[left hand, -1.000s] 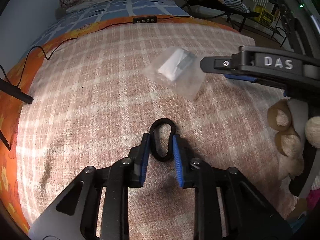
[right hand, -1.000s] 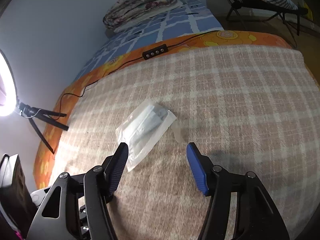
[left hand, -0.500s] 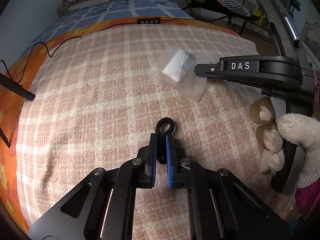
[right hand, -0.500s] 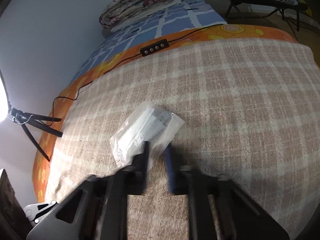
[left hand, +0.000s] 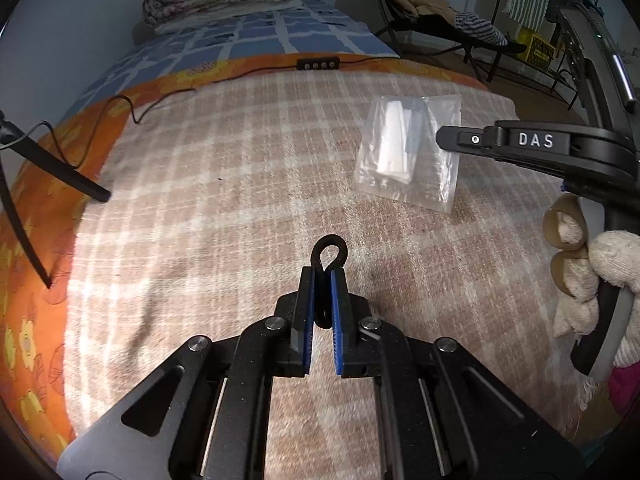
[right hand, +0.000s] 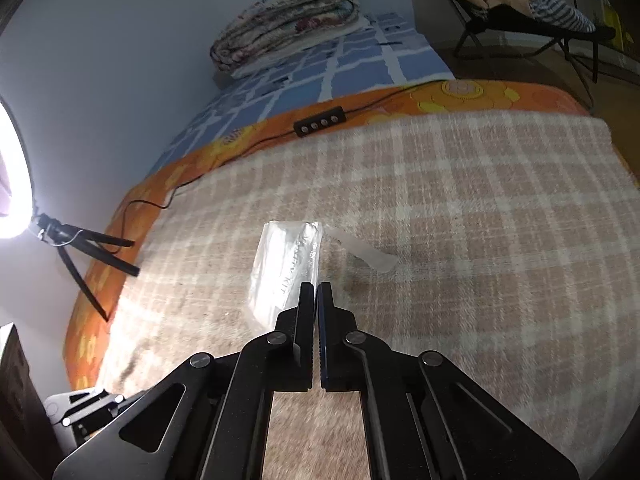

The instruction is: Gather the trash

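Note:
My left gripper (left hand: 322,276) is shut on a black hair tie (left hand: 329,253), squeezed into a narrow loop that sticks out past the blue pads, just above the checked blanket (left hand: 224,200). My right gripper (right hand: 317,288) is shut on a clear plastic packet (right hand: 286,268) with a white item inside. The packet hangs lifted off the blanket. In the left wrist view the packet (left hand: 408,152) hangs from the right gripper's finger (left hand: 464,140) at the right. A small clear plastic strip (right hand: 362,250) lies on the blanket just past the packet.
A black cable with an inline remote (left hand: 318,64) runs along the orange sheet at the blanket's far edge. A ring light on a tripod (right hand: 76,248) stands at the left. A folded quilt (right hand: 288,16) lies far back. A folding chair (left hand: 436,20) stands beyond the bed.
Both grippers closed: the left squeezed the hair tie, the right shut on the plastic packet and lifted it off the blanket, turning it upright.

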A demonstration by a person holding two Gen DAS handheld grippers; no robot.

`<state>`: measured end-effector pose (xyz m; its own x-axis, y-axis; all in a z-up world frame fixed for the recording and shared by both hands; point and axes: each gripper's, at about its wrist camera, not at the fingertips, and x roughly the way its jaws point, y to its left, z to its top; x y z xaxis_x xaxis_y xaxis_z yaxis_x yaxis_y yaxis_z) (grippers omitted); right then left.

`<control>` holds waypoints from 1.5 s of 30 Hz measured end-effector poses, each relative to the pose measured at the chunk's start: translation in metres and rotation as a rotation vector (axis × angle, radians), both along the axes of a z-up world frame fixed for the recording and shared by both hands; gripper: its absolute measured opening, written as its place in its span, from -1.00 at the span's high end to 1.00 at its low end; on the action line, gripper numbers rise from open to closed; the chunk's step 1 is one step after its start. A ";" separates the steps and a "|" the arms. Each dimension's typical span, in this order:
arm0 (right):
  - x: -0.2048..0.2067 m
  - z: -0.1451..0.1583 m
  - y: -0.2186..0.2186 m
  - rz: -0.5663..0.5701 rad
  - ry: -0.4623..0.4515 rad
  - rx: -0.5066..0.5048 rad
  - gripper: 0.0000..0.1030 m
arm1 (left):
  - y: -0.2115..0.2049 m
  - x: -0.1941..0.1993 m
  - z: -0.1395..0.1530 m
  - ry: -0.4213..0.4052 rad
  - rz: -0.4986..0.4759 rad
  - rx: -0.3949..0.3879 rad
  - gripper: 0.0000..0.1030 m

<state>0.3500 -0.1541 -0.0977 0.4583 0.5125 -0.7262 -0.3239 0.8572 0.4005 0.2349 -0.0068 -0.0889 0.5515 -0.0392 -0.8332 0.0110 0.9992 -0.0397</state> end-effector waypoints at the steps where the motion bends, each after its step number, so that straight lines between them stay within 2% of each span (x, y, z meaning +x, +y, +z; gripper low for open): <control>1: -0.004 0.004 0.000 0.007 -0.010 -0.006 0.99 | 0.000 -0.003 0.002 -0.004 -0.001 0.003 0.89; 15: -0.062 0.045 -0.016 0.049 -0.088 -0.066 1.00 | -0.003 -0.053 0.042 -0.071 0.002 0.016 0.89; 17: -0.064 0.046 -0.023 0.048 -0.069 -0.025 1.00 | -0.003 -0.057 0.045 -0.074 0.000 0.020 0.89; 21: -0.055 0.036 -0.036 0.002 0.027 0.036 0.99 | 0.001 -0.061 0.049 -0.080 0.010 0.015 0.89; 22: -0.051 0.032 -0.037 -0.010 0.046 0.034 0.92 | 0.003 -0.060 0.050 -0.083 0.014 0.015 0.89; 24: -0.044 0.024 -0.032 -0.010 0.075 0.008 0.41 | 0.008 -0.060 0.052 -0.088 0.025 0.013 0.89; 25: -0.040 0.019 -0.026 0.008 0.083 -0.010 -0.15 | 0.012 -0.059 0.052 -0.089 0.034 0.009 0.89; 26: -0.039 0.016 -0.021 0.012 0.070 -0.028 -0.34 | 0.016 -0.058 0.053 -0.089 0.043 0.006 0.89; 29: -0.035 0.010 0.001 0.041 0.019 -0.135 -0.34 | 0.026 -0.055 0.052 -0.085 0.060 -0.004 0.89; 32: -0.022 -0.001 0.016 0.052 0.037 -0.190 -0.34 | 0.034 -0.053 0.050 -0.078 0.069 -0.012 0.89; 33: -0.018 -0.004 0.015 0.036 0.059 -0.181 -0.34 | 0.037 -0.053 0.049 -0.076 0.070 -0.014 0.89; 35: -0.010 -0.010 0.001 -0.073 0.124 -0.155 -0.34 | 0.040 -0.053 0.048 -0.075 0.071 -0.018 0.89; 37: -0.011 -0.014 -0.020 -0.159 0.204 -0.053 -0.34 | 0.042 -0.052 0.047 -0.076 0.070 -0.016 0.89; 38: -0.013 -0.016 -0.026 -0.173 0.225 -0.011 -0.35 | 0.042 -0.051 0.047 -0.076 0.071 -0.017 0.89; 40: -0.016 -0.017 -0.030 -0.171 0.230 0.003 -0.34 | 0.045 -0.051 0.047 -0.076 0.075 -0.025 0.89; 42: -0.019 -0.020 -0.031 -0.161 0.232 0.020 -0.17 | 0.046 -0.051 0.048 -0.077 0.078 -0.030 0.89; 44: -0.018 -0.027 -0.032 -0.160 0.260 0.075 0.20 | 0.046 -0.052 0.049 -0.079 0.079 -0.030 0.89; 45: -0.017 -0.032 -0.031 -0.161 0.277 0.099 0.28 | 0.046 -0.052 0.050 -0.080 0.080 -0.029 0.89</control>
<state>0.3325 -0.1853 -0.1295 0.3313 0.5239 -0.7847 -0.0545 0.8409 0.5385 0.1827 0.0394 -0.0389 0.6189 -0.0161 -0.7853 -0.0643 0.9954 -0.0712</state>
